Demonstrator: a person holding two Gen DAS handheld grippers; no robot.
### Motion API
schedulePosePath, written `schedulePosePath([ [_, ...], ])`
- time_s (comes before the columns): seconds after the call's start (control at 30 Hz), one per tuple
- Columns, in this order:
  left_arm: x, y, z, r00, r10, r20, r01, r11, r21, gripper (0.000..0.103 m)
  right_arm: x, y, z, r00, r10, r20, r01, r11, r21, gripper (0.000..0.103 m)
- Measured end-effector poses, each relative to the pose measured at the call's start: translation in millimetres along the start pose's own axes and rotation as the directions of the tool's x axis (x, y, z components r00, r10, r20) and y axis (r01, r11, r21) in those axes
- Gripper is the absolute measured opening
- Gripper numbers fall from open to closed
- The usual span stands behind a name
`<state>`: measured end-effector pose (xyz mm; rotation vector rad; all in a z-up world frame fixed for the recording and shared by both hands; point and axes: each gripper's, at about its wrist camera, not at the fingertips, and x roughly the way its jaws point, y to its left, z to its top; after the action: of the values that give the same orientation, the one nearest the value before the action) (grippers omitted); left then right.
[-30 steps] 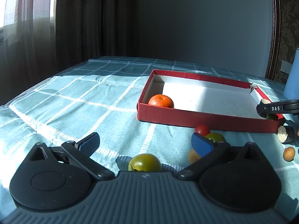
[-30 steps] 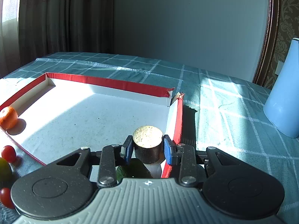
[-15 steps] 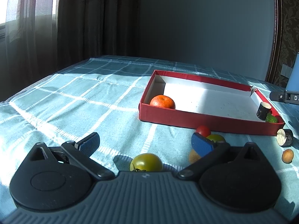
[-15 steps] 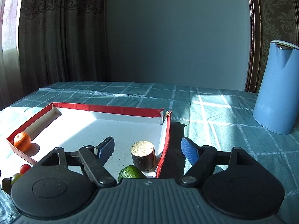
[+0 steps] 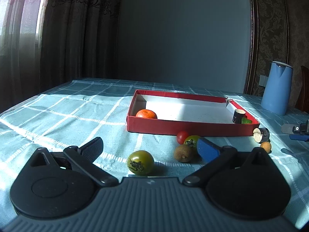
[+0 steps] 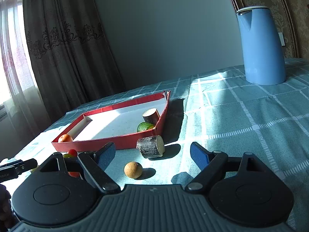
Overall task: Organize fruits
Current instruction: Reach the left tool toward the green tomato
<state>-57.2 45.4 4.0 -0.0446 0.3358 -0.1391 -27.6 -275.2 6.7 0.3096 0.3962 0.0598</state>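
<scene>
My left tool [image 5: 149, 151] stands wide apart with nothing between its blue pads, hovering over the worktop's teal checked cloth [image 5: 63, 116]. Just ahead of it lies a green-yellow tomato [image 5: 140, 165], then a brown fuzzy kiwi [image 5: 183, 153] touching a second green-yellow tomato [image 5: 190, 140], with a small red cherry tomato [image 5: 182, 136] behind them, near the front wall of the shallow red cardboard box [image 5: 191, 128].

My right tool [image 6: 152, 155] is spread wide too; its jaws have just been opening and nothing sits between them. Close in front of it rests a small round tan fruit [image 6: 133, 169], and beyond that a short dark-barked cut stalk piece [image 6: 150, 149] lies on its side, just outside the box's near corner.

Inside the box, a round orange mandarin [image 5: 146, 114] sits in the near left corner. In the near right corner a second dark stalk piece [image 6: 151, 116] stands upright against the side wall, with a green lime [image 6: 144, 127] beside it.

Farther back on the right stands a tall light-blue jug [image 6: 260, 46], well apart from the box. Patterned brown curtains [image 5: 77, 29] hang at the far left.
</scene>
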Motion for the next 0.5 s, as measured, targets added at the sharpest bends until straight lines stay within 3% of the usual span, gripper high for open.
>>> schedulePosePath([
  [0.1,-1,-5,-3,1.000,0.025,-0.005,-0.024,0.997,0.078,0.099,4,-1,0,1.000,0.016,-0.008,-0.016,1.000,0.010,0.085],
  [0.3,20,-3,3,0.991,0.031,-0.128,-0.024,0.998,0.058,0.086,2,-4,-2,1.000,0.024,-0.005,-0.024,0.999,0.027,0.086],
  [0.43,36,1,3,0.970,0.047,-0.238,-0.040,0.999,0.033,0.081,4,-3,-2,1.000,0.023,-0.019,-0.023,0.999,0.027,0.087],
  [0.5,41,5,3,0.964,0.044,-0.263,-0.044,0.999,0.005,0.065,4,-3,-2,1.000,0.023,-0.018,-0.022,0.999,0.024,0.087],
])
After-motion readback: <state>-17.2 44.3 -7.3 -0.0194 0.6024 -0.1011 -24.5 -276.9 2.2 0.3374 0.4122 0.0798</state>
